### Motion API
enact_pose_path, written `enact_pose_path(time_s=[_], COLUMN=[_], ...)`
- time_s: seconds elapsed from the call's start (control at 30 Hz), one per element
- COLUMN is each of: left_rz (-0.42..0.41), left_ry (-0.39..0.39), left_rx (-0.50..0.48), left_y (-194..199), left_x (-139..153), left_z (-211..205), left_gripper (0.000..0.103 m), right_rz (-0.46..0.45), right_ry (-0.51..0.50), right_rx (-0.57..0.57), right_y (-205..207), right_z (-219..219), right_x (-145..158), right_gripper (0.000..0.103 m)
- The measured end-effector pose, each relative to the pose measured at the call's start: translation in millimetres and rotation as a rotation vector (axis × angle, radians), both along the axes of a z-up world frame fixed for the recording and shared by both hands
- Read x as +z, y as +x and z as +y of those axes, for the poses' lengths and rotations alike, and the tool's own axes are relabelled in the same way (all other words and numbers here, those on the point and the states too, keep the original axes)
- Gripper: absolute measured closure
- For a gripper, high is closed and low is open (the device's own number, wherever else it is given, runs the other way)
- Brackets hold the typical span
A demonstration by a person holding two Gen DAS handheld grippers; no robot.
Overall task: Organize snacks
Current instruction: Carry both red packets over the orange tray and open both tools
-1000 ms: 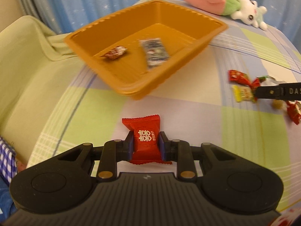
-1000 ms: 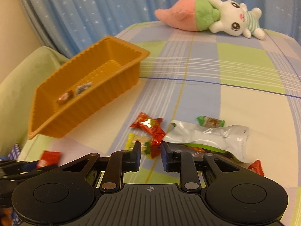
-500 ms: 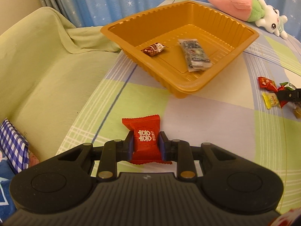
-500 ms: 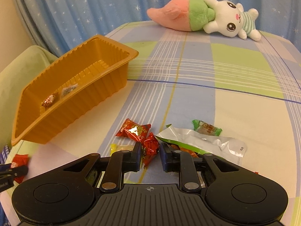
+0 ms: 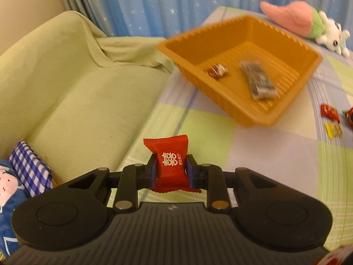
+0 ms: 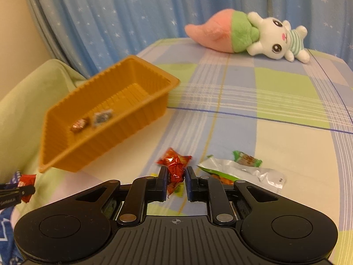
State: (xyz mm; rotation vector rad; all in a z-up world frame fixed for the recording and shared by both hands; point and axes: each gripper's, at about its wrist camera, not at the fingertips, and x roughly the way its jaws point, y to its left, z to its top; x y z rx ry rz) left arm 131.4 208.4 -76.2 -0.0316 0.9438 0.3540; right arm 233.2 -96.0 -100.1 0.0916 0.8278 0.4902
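- Left tool (image 5: 171, 170) clenched on a red candy (image 5: 171, 164) – pads pinch its sides, wrapper ends stick out above and below; it hangs over the near edge of the checked cloth (image 5: 275, 154).
- Right tool (image 6: 175, 180) – its jaws have just been closing, now gripping a crinkly red sweet (image 6: 175, 172) between the pads.
- Second red foil sweet (image 6: 171, 158) lies just beyond the right tool, touching the held one or right behind it – can't tell which.
- Silver pouch (image 6: 253, 172) just right of the right tool, green-ended candy (image 6: 247, 159) at its far edge.
- Yellow candy (image 5: 334, 129) and a red one (image 5: 328, 111) lie on the cloth right of the tray.
- Orange tray (image 5: 293, 44) further out, up-left of the loose sweets; inside it a small brown candy (image 5: 216, 71) and a grey packet (image 5: 258, 80), apart.
- Plush rabbit (image 6: 275, 40) at the far end of the cloth, by the blue curtain (image 6: 132, 11).
- Green sofa (image 5: 66, 88) left of the cloth.
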Motion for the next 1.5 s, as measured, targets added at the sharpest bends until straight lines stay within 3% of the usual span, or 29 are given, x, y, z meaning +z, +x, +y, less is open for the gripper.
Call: enact_pose_path(time_s=[0.3,0.53,0.83,1.5], left_rz=[-0.129,-0.190,-0.170,-0.040], left_ry=[0.023,-0.006,-0.044,-0.112], left_rx=[-0.056,-0.142,-0.234,-0.265], left_y=[11,49,89,138], left_x=[57,76,65,13], left_z=[10,2,-16,-20], left_gripper=[0.079,0.079,0.079,0.078], right_rz=[-0.032,-0.066,-0.081,-0.025], right_ry=[0.073,0.095,0.090,0.033], right_rx=[0.068,0.103,0.122,0.103], right_y=[-3,12,34,67], right_z=[26,57,91,119], right_x=[32,48,51,26], right_gripper=[0.086,0.086,0.086,0.086])
